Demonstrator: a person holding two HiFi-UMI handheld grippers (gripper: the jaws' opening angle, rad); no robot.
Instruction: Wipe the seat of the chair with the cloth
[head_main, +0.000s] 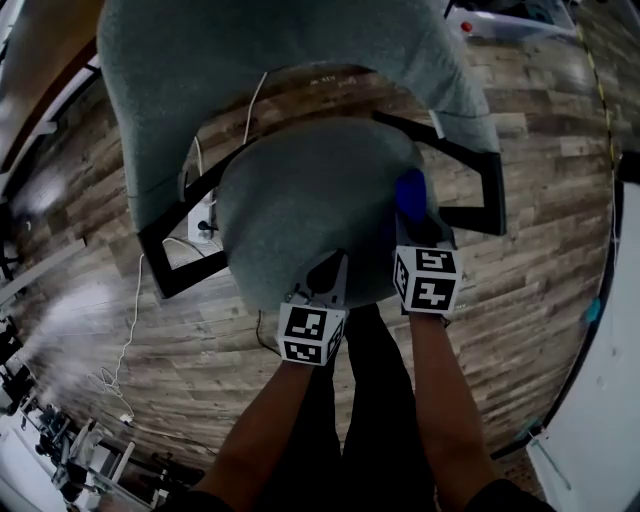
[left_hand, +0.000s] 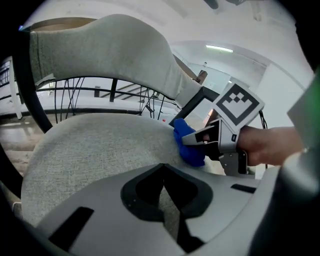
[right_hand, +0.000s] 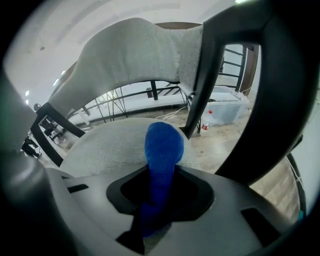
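A grey fabric chair seat (head_main: 315, 205) lies below me, its curved backrest (head_main: 270, 45) beyond and black armrests at the sides. My right gripper (head_main: 412, 215) is shut on a blue cloth (head_main: 410, 192), which rests on the seat's right edge. The cloth (right_hand: 162, 150) sticks up from between the jaws over the seat (right_hand: 107, 150). In the left gripper view the cloth (left_hand: 189, 145) touches the seat (left_hand: 95, 155) at its right rim. My left gripper (head_main: 328, 272) rests at the seat's near edge, jaws shut with nothing between them.
The chair stands on a wood-plank floor (head_main: 540, 230). A white power strip (head_main: 203, 220) with cables lies on the floor left of the seat. A black armrest frame (head_main: 480, 180) stands right of the cloth. The person's legs (head_main: 375, 400) are under the grippers.
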